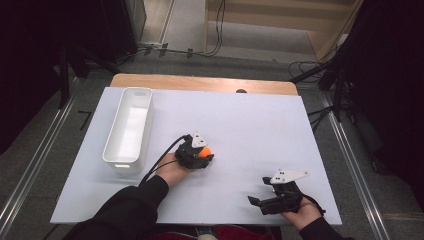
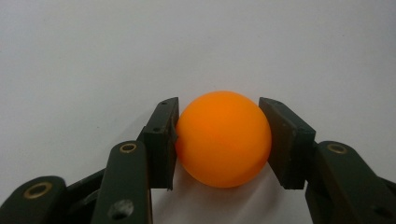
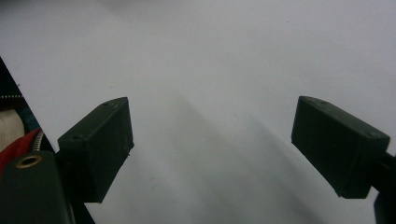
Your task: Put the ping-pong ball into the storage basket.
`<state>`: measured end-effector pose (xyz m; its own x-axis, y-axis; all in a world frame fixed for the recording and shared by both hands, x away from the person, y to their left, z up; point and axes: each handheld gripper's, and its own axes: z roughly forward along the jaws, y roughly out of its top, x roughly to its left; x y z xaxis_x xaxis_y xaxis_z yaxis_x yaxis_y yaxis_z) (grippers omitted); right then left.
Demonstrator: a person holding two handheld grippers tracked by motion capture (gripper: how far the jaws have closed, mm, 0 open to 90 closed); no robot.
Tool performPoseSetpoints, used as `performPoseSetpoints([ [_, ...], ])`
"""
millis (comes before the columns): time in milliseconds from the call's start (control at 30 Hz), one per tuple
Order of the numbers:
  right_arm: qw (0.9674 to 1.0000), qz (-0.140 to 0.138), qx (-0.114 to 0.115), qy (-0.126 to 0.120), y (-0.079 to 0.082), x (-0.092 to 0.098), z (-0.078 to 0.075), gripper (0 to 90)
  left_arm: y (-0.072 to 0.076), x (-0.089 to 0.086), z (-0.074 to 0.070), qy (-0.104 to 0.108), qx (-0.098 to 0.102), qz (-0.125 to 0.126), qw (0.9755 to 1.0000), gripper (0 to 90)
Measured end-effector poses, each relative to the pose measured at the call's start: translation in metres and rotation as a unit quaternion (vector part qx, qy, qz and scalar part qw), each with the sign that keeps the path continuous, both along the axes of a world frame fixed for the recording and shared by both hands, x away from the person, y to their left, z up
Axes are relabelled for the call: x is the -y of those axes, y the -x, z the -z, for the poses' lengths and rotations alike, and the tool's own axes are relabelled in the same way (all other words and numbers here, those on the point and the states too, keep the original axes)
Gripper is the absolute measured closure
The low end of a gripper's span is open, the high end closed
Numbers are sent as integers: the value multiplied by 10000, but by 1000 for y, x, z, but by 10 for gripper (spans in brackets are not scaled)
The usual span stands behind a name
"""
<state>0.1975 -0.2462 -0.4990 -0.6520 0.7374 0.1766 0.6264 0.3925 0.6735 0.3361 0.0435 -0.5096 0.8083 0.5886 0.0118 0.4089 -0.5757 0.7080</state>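
While the left claw [image 1: 205, 154] grips an orange ball [image 1: 204, 150], the right claw [image 1: 256, 202] rests open and holds nothing.

Farthest left on the white desk [image 1: 250, 125] stands a long white tub [image 1: 128, 129], lying lengthwise away from the person, well apart from both hands. Just right of it, the left hand [image 1: 172, 170] reaches forward from a dark sleeve [image 1: 130, 210] toward the middle of the desk, its claw low over the surface; in the left gripper view the two black pads [image 2: 161, 140] press on either side of the ball [image 2: 223, 138], which sits on the desk. Farther right, near the front edge, the right hand [image 1: 300, 212] lies with its claw turned leftward; in the right gripper view its pads [image 3: 100, 144] stand wide apart over bare desk. No writing or label can be read anywhere.
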Motion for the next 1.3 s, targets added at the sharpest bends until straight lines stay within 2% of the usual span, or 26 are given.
performPoseSetpoints([
  [267,10000,-9,-16,6,0,0,0,115,1,-2,-4,89,-139,14,9999,503],
  [567,10000,-3,-29,-8,0,0,0,115,0,-9,-15,407,-225,27,9989,503],
  [800,10000,-4,-34,-14,0,0,0,115,1,-12,-21,453,-217,43,9987,502],
  [1033,10000,-7,-9,4,0,0,0,115,4,-15,-27,455,-118,95,9989,502],
  [1300,10000,53,14,-18,0,1,-1,115,5,-19,-32,386,-227,92,9990,503],
])
